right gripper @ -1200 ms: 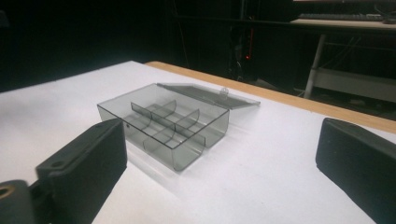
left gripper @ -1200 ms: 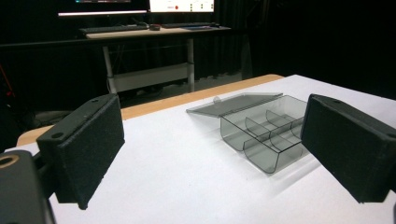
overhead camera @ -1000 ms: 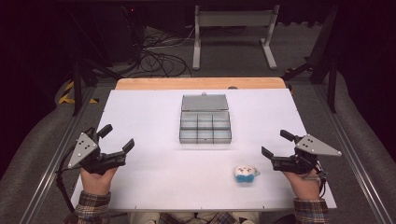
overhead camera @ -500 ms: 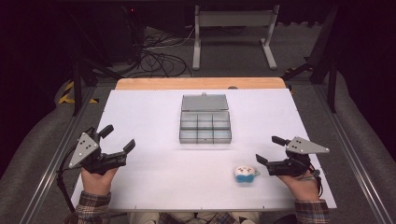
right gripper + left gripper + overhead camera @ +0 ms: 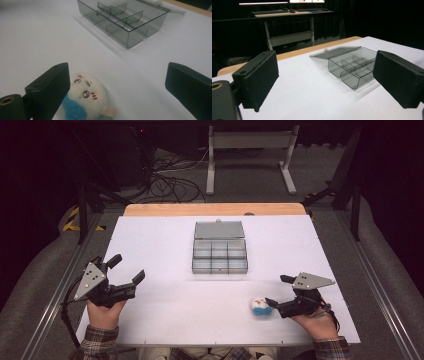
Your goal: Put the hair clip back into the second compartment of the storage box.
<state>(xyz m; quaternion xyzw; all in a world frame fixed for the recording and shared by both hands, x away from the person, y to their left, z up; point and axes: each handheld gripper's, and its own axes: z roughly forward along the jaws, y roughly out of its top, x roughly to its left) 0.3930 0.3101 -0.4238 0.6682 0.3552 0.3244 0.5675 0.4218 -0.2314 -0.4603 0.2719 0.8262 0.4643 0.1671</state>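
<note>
A small white plush toy (image 5: 260,306) with a blue underside and a drawn face lies on the white table near the front right. My right gripper (image 5: 275,290) is open just to its right, one jaw tip close to the toy. In the right gripper view the toy (image 5: 87,100) lies against the inner side of the left jaw, with a wide gap to the right jaw of the gripper (image 5: 117,87). A clear grey compartment box (image 5: 220,254) stands mid-table with its lid folded back. My left gripper (image 5: 128,268) hovers open at the front left, nothing between its jaws.
The white table top (image 5: 165,240) ends in a wooden strip (image 5: 215,209) at the far edge. The box (image 5: 352,67) lies ahead and right of the left gripper (image 5: 327,82), and its compartments (image 5: 122,17) hold nothing. Cables and a desk frame (image 5: 250,150) lie beyond the table.
My right gripper has moved left and toward the table's front edge, closing in on the plush toy, and now stands beside it. The left gripper has barely moved.
</note>
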